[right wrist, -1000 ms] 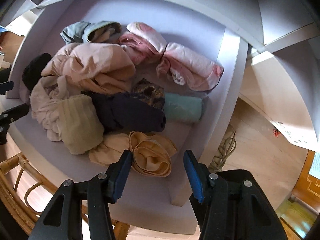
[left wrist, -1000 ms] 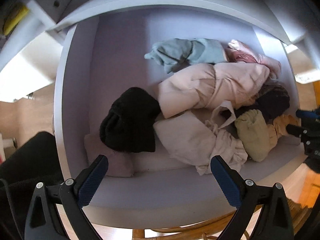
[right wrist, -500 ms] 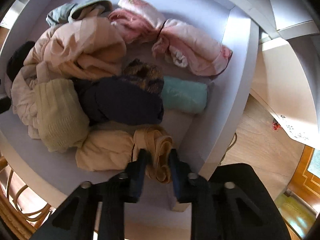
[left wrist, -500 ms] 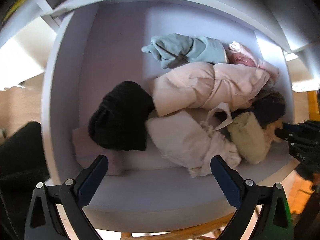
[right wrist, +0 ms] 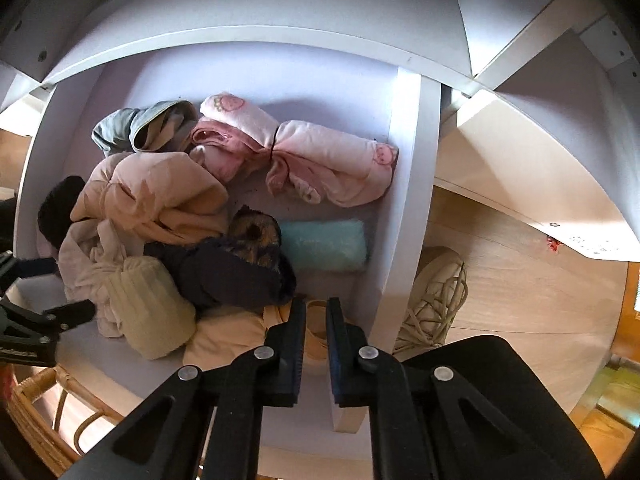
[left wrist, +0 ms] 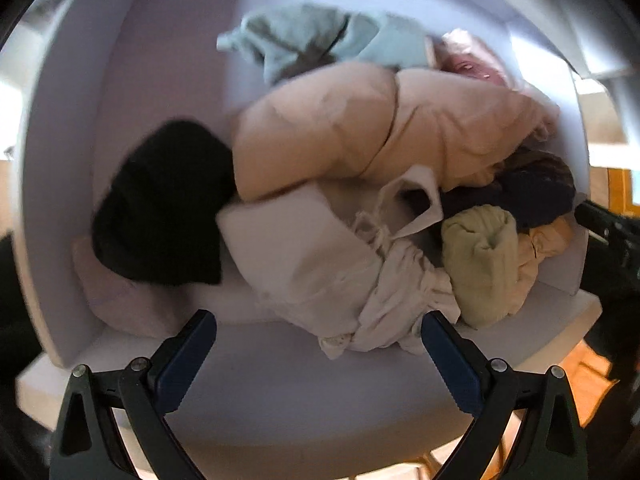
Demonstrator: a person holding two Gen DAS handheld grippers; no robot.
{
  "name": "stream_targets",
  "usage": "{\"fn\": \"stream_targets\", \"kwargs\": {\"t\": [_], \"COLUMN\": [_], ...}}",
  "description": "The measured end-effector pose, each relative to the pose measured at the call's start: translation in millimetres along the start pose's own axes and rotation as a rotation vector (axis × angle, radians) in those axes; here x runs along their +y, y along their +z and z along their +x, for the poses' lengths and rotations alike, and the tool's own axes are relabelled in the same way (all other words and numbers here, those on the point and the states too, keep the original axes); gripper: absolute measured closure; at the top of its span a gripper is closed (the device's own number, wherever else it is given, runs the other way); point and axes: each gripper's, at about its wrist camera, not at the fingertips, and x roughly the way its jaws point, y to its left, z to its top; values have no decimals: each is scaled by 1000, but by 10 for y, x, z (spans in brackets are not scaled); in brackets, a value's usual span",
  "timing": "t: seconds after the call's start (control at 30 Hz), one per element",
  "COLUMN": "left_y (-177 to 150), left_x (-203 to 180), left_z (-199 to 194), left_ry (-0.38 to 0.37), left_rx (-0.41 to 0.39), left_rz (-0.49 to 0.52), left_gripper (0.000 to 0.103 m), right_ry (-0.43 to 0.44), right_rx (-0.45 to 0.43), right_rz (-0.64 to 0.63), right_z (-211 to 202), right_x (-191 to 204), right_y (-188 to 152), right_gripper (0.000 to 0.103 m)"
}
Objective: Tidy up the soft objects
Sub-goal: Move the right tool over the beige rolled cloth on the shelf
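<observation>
Fingers (left wrist: 188, 354) of the left gripper (left wrist: 316, 364) spread wide and empty, seen from the left wrist, hovering above the front edge of a white shelf compartment (left wrist: 280, 392) and touching nothing. Beyond them, a heap of soft rolled clothes: a black knit bundle (left wrist: 160, 204) at left, a large peach padded roll (left wrist: 360, 128) behind, a cream cloth bundle (left wrist: 320, 264) in front, an olive ribbed roll (left wrist: 480, 260) at right, a grey-green piece (left wrist: 320, 36) at the back. Picture blurred, so finer detail unclear. From the right wrist: fingers (right wrist: 294, 344) of the right gripper (right wrist: 316, 344) drawn close together, having just been closing, pinching a fold of the tan rolled garment (right wrist: 228, 332) at the front right corner of the same compartment, just beside the white divider wall (right wrist: 404, 200). Behind it, a dark navy bundle (right wrist: 224, 272), a pale turquoise roll (right wrist: 324, 244), and a pink padded garment (right wrist: 320, 156) along the back wall. Left gripper visible at the left edge. A wicker basket (right wrist: 36, 400) below the shelf, lower left. Likely handling: tan garment light, limp and compressible, prone to unrolling if lifted by one loose layer; best hold probably deep across the thick coiled end rather than on a thin outer edge.
</observation>
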Motion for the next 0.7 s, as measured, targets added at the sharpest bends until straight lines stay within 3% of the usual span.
{"fn": "stream_targets", "kwargs": {"t": [0.13,0.27,0.4,0.5,0.57,0.7], "left_y": [45,102,181,267,303,308], "left_x": [85,161,145,185,262,298], "left_z": [110,87,8,-138,-225,-209], "left_ry": [-80,-201,-175,-106,-51,-60], "left_rx": [39,24,-8,-75,-116,-118], "left_rz": [-65,-103,-80,-96,-105,-107], "left_gripper": [0,30,38,40,40,39], "right_ry": [16,36,41,29,29,34], "right_rx": [14,14,25,17,21,61], "right_rz": [-5,-2,-4,25,48,47], "right_z": [50,39,47,13,20,113], "right_x": [37,48,86,30,-17,-30], "right_y": [8,14,1,-25,-37,-54], "right_gripper": [94,94,91,67,64,59]}}
